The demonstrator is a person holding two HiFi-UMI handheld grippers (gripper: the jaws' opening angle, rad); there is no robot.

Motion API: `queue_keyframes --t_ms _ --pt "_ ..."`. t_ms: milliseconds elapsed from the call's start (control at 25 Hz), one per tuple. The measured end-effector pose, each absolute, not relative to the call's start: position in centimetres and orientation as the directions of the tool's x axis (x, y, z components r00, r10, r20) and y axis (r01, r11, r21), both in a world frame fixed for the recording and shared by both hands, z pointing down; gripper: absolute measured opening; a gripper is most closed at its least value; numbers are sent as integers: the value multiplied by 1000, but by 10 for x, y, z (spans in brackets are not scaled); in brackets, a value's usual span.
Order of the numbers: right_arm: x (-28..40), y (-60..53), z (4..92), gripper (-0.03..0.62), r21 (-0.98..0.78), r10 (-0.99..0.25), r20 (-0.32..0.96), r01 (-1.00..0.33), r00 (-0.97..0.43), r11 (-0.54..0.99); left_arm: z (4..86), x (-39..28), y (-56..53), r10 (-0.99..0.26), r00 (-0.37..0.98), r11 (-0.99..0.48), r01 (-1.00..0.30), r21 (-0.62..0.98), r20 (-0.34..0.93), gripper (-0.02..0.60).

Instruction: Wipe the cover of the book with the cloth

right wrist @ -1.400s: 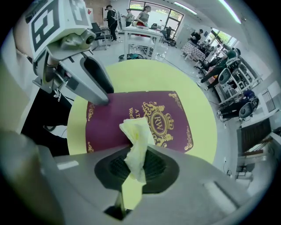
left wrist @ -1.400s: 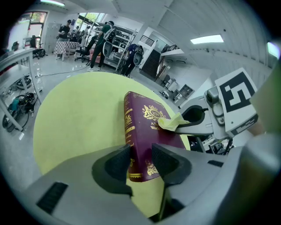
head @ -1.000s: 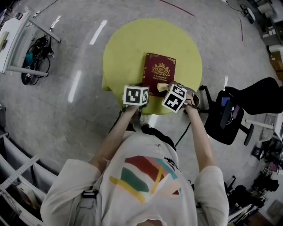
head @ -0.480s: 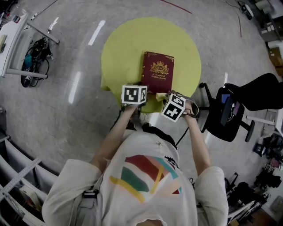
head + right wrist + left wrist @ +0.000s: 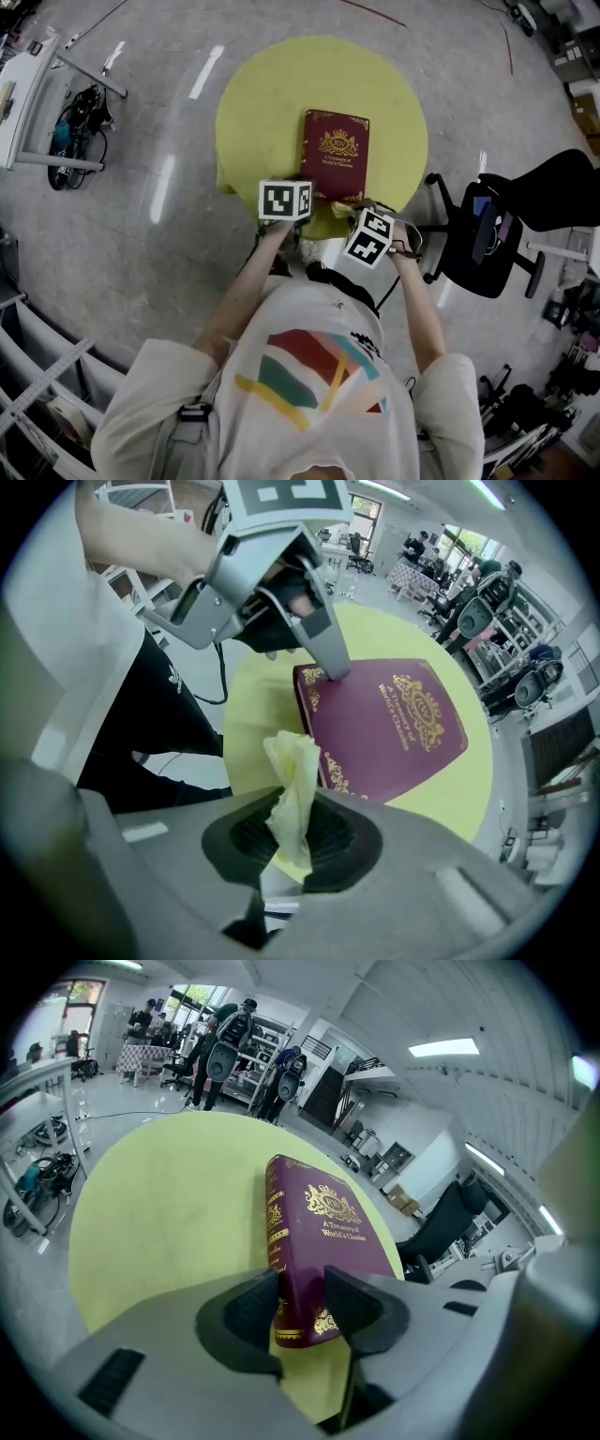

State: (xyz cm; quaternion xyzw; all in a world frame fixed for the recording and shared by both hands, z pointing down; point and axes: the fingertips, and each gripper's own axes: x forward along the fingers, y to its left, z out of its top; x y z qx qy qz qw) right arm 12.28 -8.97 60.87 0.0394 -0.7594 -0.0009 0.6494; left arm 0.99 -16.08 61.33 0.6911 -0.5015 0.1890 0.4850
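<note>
A dark red book [image 5: 335, 155] with gold print lies flat on the round yellow table [image 5: 262, 103]. My left gripper [image 5: 298, 199] clamps the book's near left corner [image 5: 302, 1307]; its pads press on both sides of the book [image 5: 319, 1232]. From the right gripper view, one left finger [image 5: 330, 663] rests on top of that corner of the book [image 5: 394, 728]. My right gripper [image 5: 361, 214] hovers at the table's near edge, just short of the book. It is shut on a crumpled pale yellow cloth [image 5: 295, 789] that sticks up between its jaws.
A black office chair [image 5: 497, 239] stands close to the table's right. A white frame with cables [image 5: 37, 94] lies on the floor at far left. Several people [image 5: 225, 1044] stand far off behind the table [image 5: 169, 1204].
My right gripper with the cloth has drawn back off the book's near right corner toward the person. The left gripper and the book have stayed put.
</note>
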Motion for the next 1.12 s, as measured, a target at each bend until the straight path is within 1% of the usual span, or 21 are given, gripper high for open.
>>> queue_keyframes --t_ms 120,160,200,240,360,480,680,840,1120 --pt "121 -97 591 28 94 -107 977 -80 -184 992 611 8 -161 -511 424 -36 -879 475 748 156" --pt "120 -102 585 28 113 -128 973 -86 -195 990 608 5 -161 -524 411 -37 -886 462 746 146" --pt "119 -106 578 28 132 -149 967 -92 -206 987 605 0 -162 -544 391 -35 -895 445 742 102" --pt "118 -112 571 28 153 -172 961 -100 -217 983 599 -5 -164 -569 373 -33 -901 432 733 78" --pt "117 -135 544 28 230 -263 930 -151 -258 961 573 -17 -174 -643 355 -29 -897 442 679 59" --pt "116 -161 512 28 305 -361 885 -221 -293 926 542 -29 -186 -716 346 -21 -879 477 606 23" --pt "109 -193 462 28 397 -476 813 -279 -336 875 504 -45 -195 -795 304 -33 -886 463 525 15" --pt "96 -212 442 28 427 -508 782 -283 -361 859 489 -55 -193 -825 278 -17 -883 469 492 15" --pt "53 -248 458 28 412 -457 809 -198 -369 889 471 -79 -187 -862 232 -4 -892 451 451 15"
